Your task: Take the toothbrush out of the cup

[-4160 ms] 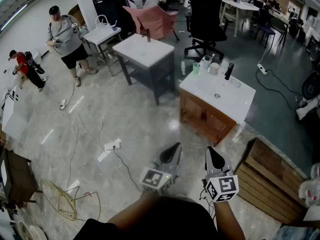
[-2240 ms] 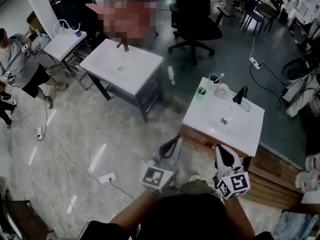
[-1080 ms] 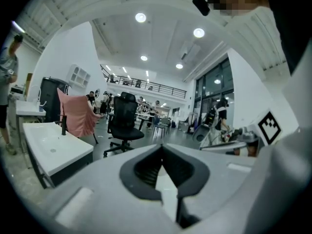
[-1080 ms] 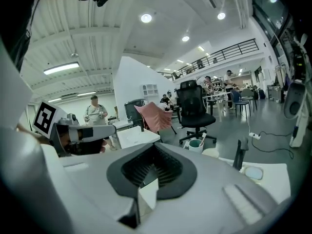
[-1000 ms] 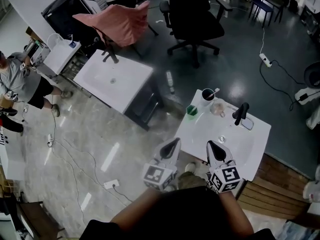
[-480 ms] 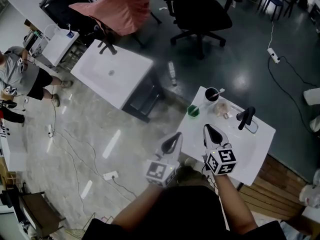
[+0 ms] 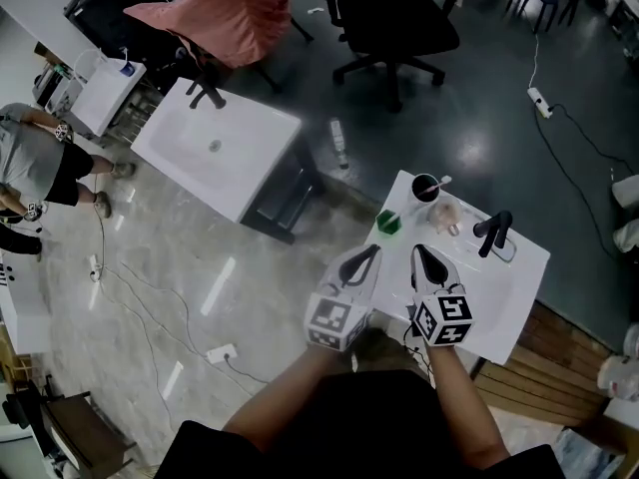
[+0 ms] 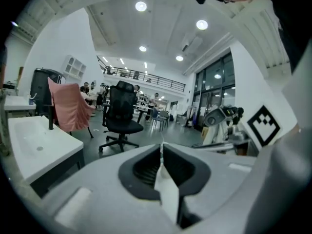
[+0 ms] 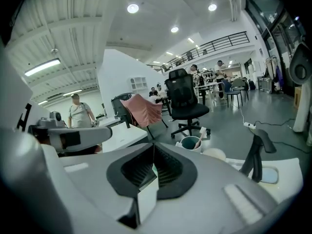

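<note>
Washbasin [image 7: 505,289] with the cup [image 7: 425,189] has drawn close — right gripper [image 7: 423,251] now over it

place: workshop hall | cues: freestanding sink units [image 7: 180,163], office chair [image 7: 394,13], floor power strip [image 7: 222,351]

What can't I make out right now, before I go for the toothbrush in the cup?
- Lower end of the toothbrush: down inside the cup, hidden by its wall in the head view and the right gripper view.
- Cup's base: right gripper view, covered by the right gripper body.
- Pale round item beside the cup: head view, too small to identify.
- Left gripper view: the cup is out of frame.
</note>
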Action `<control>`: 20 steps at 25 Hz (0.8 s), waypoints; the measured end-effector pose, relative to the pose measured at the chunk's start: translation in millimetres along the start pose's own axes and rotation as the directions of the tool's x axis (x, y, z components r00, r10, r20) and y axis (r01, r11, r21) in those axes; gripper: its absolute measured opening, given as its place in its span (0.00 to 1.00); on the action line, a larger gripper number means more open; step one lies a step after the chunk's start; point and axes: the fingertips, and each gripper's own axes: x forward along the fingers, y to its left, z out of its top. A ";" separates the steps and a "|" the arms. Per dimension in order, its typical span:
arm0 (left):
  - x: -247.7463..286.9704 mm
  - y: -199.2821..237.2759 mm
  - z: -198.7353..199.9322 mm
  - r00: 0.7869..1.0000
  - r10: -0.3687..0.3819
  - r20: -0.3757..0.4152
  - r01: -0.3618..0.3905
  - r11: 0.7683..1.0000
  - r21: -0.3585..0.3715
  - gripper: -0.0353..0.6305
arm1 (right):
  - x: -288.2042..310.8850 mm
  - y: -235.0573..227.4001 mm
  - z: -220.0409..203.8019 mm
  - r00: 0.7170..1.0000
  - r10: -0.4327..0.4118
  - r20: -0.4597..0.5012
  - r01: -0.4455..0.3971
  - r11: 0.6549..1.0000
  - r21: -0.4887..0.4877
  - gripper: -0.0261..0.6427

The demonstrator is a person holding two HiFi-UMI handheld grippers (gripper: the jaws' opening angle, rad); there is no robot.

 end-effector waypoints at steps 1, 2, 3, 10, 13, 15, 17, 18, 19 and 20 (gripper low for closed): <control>7.5 1.6 -2.8 1.000 -0.010 -0.010 0.010 1.000 0.001 0.09 | -0.4 -1.5 0.3 1.000 -0.008 0.004 0.008 1.000 0.001 0.05; 15.6 3.5 -5.7 1.000 -0.019 -0.020 0.019 1.000 0.002 0.09 | -0.8 -3.0 1.2 1.000 -0.015 0.009 0.015 1.000 0.003 0.05; 24.6 5.7 -8.7 0.999 -0.028 -0.031 0.028 1.000 0.005 0.10 | -1.2 -4.7 2.2 1.000 -0.023 0.012 0.023 1.000 0.005 0.05; 88.9 14.6 -27.2 0.992 -0.104 -0.075 0.109 0.992 0.062 0.15 | -10.6 -21.9 -4.4 0.997 -0.076 0.008 0.075 0.997 0.029 0.05; 114.2 14.3 -44.1 0.981 -0.138 -0.138 0.150 0.985 0.087 0.18 | -17.5 -26.7 -13.6 0.996 -0.093 0.003 0.093 0.995 0.028 0.04; 130.2 13.2 -57.3 0.970 -0.156 -0.188 0.178 0.978 0.107 0.20 | -21.2 -30.7 -20.5 0.994 -0.105 -0.005 0.105 0.994 0.038 0.04; 143.4 14.2 -69.8 0.961 -0.161 -0.227 0.194 0.972 0.133 0.20 | -24.1 -35.1 -27.5 0.993 -0.118 -0.013 0.118 0.992 0.048 0.04; 148.8 15.9 -75.4 0.957 -0.160 -0.243 0.199 0.969 0.144 0.20 | -25.5 -37.0 -30.3 0.992 -0.125 -0.016 0.126 0.991 0.050 0.04; 153.4 18.0 -80.4 0.953 -0.159 -0.258 0.203 0.967 0.153 0.20 | -27.1 -38.6 -32.2 0.991 -0.134 -0.018 0.135 0.990 0.050 0.04; 157.4 20.0 -84.5 0.949 -0.158 -0.272 0.206 0.966 0.159 0.20 | -28.8 -39.9 -33.1 0.990 -0.142 -0.019 0.143 0.988 0.050 0.04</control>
